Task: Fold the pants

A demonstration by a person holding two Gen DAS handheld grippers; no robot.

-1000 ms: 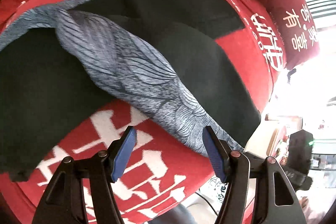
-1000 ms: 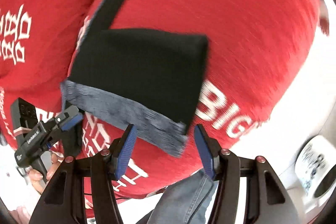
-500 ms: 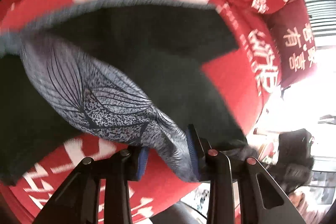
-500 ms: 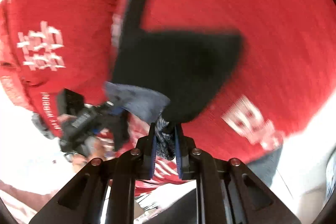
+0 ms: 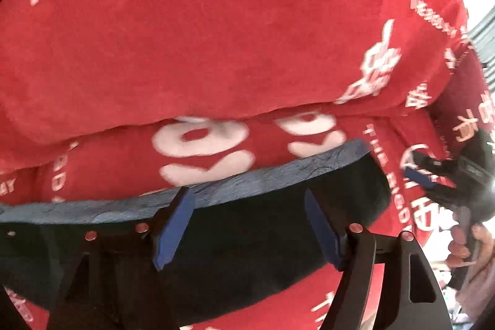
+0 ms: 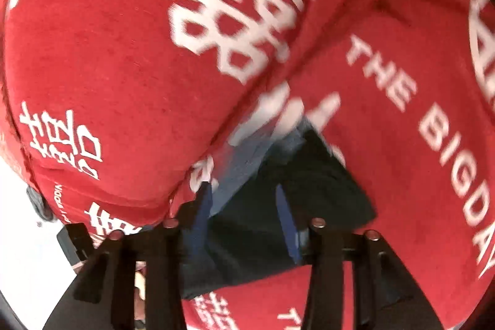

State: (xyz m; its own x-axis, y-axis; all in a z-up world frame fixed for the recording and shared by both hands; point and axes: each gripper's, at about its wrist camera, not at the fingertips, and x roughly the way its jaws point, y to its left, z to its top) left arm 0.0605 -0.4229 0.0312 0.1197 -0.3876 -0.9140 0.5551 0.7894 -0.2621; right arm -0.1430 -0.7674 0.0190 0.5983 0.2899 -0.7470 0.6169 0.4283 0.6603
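Observation:
The black pants (image 5: 247,252) lie folded on the red cover, with the blue-grey patterned band (image 5: 278,172) along their far edge. My left gripper (image 5: 247,225) is open just above them, near that band, holding nothing. In the right wrist view the pants (image 6: 324,194) show as a dark folded block with the blue-grey band (image 6: 247,163) at its far left corner. My right gripper (image 6: 244,221) is open over that corner, empty. The right gripper also shows in the left wrist view (image 5: 433,175), at the pants' right end.
A red cover with white characters and letters (image 5: 216,36) spreads over the sofa seat and backrest (image 6: 123,51). A red cushion (image 5: 464,113) stands at the right. The person's hand (image 5: 464,249) holds the right gripper at the right edge.
Both grippers were shut on the patterned band half a second ago and carried it over the pants to the far side. Both have since opened and let it go; the pants lie folded.

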